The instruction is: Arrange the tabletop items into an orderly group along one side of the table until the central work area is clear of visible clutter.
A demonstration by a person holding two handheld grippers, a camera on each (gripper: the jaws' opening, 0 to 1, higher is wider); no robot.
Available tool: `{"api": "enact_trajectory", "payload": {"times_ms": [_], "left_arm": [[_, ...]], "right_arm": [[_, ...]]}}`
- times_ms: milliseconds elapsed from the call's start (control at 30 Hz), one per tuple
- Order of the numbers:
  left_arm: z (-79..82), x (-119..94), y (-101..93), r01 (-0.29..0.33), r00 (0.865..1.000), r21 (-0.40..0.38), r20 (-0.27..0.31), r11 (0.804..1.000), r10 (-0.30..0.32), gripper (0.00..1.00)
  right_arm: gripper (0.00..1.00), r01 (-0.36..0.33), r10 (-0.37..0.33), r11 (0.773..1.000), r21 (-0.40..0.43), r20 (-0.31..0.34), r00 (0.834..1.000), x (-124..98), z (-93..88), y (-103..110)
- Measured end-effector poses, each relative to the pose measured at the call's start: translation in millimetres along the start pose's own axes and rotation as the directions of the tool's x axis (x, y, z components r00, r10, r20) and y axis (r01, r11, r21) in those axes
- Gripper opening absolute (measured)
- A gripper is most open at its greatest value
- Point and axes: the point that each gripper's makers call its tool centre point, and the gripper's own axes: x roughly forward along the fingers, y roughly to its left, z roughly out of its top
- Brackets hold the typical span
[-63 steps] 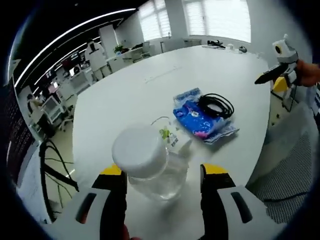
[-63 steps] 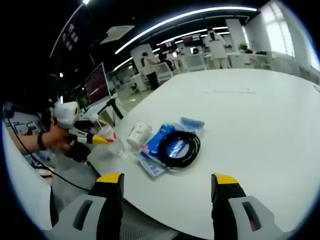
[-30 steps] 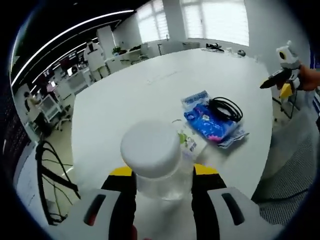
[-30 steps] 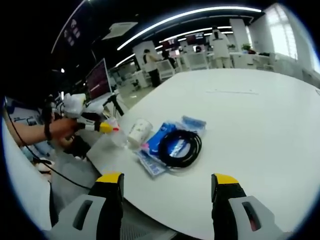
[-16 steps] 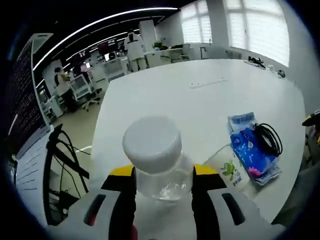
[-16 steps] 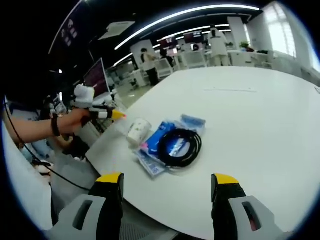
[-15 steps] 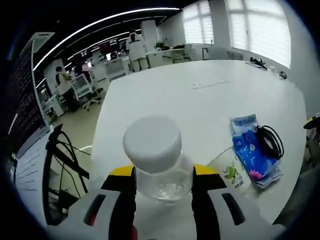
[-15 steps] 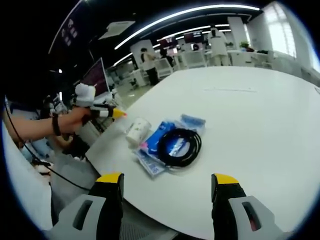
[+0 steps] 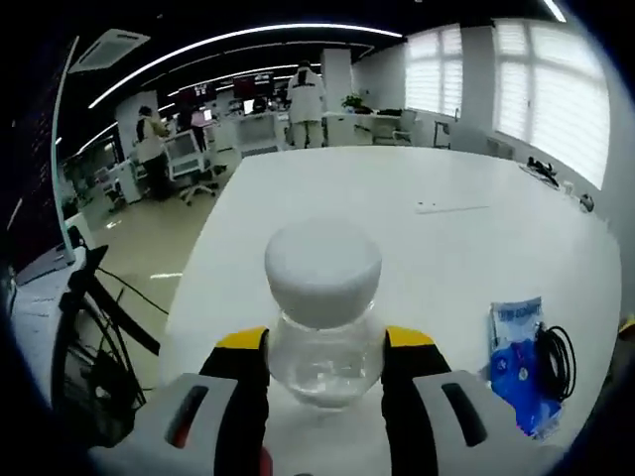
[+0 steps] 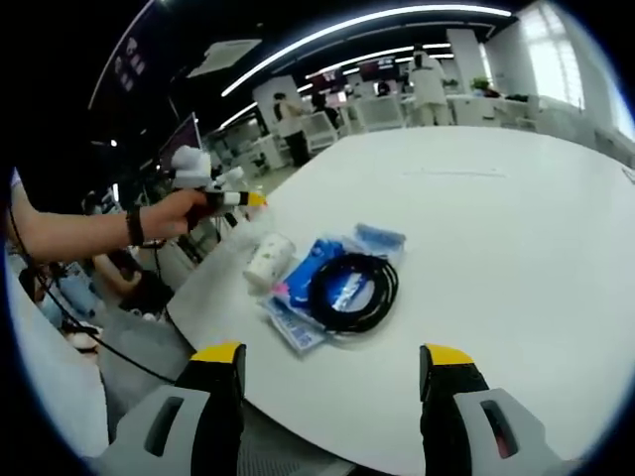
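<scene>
In the left gripper view, the left gripper (image 9: 324, 369) sits at the bottom centre of the frame with its jaws closed against the sides of a clear jar (image 9: 323, 319), whose white lid rises just above the yellow jaw tips; the jar's long axis runs up the frame, between the jaws. Whether the jar rests on the white table (image 9: 397, 213) or is lifted off it cannot be told from here. Farther off, at the lower right of that frame, a blue packet (image 9: 518, 362) lies with a black coiled cable (image 9: 554, 363) beside it. In the right gripper view, the right gripper (image 10: 331, 389) spreads wide at the bottom of the frame with nothing between its jaws. Beyond it, left of centre, the cable rests on the packet near the table's edge, with a paper cup (image 10: 268, 261) lying on its side just left of them. As the left gripper carries the jar, setting it down next to that cluster seems the likely move.
</scene>
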Motion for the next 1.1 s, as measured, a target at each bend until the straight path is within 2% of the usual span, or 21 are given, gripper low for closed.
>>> {"api": "enact_trajectory", "payload": {"times_ms": [67, 200, 333, 500, 633, 700, 767, 833, 900, 933, 967, 1100], "left_arm": [[2.5, 5.1, 3.9, -0.003, 1.0, -0.01, 0.007, 1.0, 0.004, 0.44], [8.9, 9.1, -1.3, -0.026, 0.999, -0.05, 0.02, 0.998, 0.027, 0.44], [14.8, 22.3, -2.8, 0.005, 0.999, -0.127, 0.053, 0.992, 0.002, 0.44], [20.5, 30.6, -5.9, 0.019, 0.998, -0.095, 0.069, 0.995, -0.013, 0.46], [18.9, 28.5, -6.0, 0.041, 0.997, -0.118, 0.076, 0.992, -0.032, 0.53], [20.9, 27.6, -10.1, 0.077, 0.994, -0.097, 0.086, 0.992, -0.069, 0.56], [20.7, 27.7, -17.2, 0.123, 0.989, -0.043, 0.082, 0.991, -0.12, 0.59], [17.3, 25.6, -22.7, 0.167, 0.983, 0.09, 0.056, 0.982, -0.172, 0.6], [13.3, 22.3, -18.6, 0.172, 0.983, 0.17, 0.041, 0.97, -0.181, 0.59], [12.3, 21.6, -19.1, 0.188, 0.98, 0.175, 0.037, 0.966, -0.197, 0.59], [11.8, 18.7, -20.1, 0.198, 0.978, 0.147, 0.044, 0.969, -0.206, 0.58], [8.3, 18.9, -10.3, 0.215, 0.974, 0.111, 0.047, 0.97, -0.221, 0.56]], "right_arm": [[0.73, 0.004, -0.004, 1.0, 0.005, -0.003, 1.0, -0.5, -1.1, -1.0], [0.73, 0.007, -0.007, 1.0, 0.018, -0.015, 1.0, -0.1, -4.3, -5.4], [0.73, 0.011, -0.01, 1.0, 0.017, -0.028, 1.0, 0.6, -5.7, -5.7], [0.73, 0.013, -0.012, 1.0, 0.015, -0.032, 0.999, 0.2, -2.3, -6.5], [0.73, 0.008, -0.008, 1.0, 0.011, -0.035, 0.999, 2.0, -2.6, -6.0], [0.73, 0.007, -0.006, 1.0, 0.008, -0.037, 0.999, 3.5, -1.8, -6.6], [0.73, 0.005, -0.005, 1.0, 0.011, -0.037, 0.999, 3.9, -0.9, -6.7], [0.73, 0.006, -0.005, 1.0, 0.008, -0.037, 0.999, 3.5, -0.2, -6.2], [0.73, 0.006, -0.006, 1.0, 0.003, -0.039, 0.999, 3.6, -0.5, -7.1], [0.73, 0.006, -0.006, 1.0, -0.002, -0.046, 0.999, 3.9, -2.4, -8.4], [0.73, 0.006, -0.006, 1.0, -0.003, -0.05, 0.999, 4.1, -3.6, -9.0], [0.73, 0.002, -0.002, 1.0, -0.006, -0.059, 0.998, 5.0, -5.6, -6.7]]}}
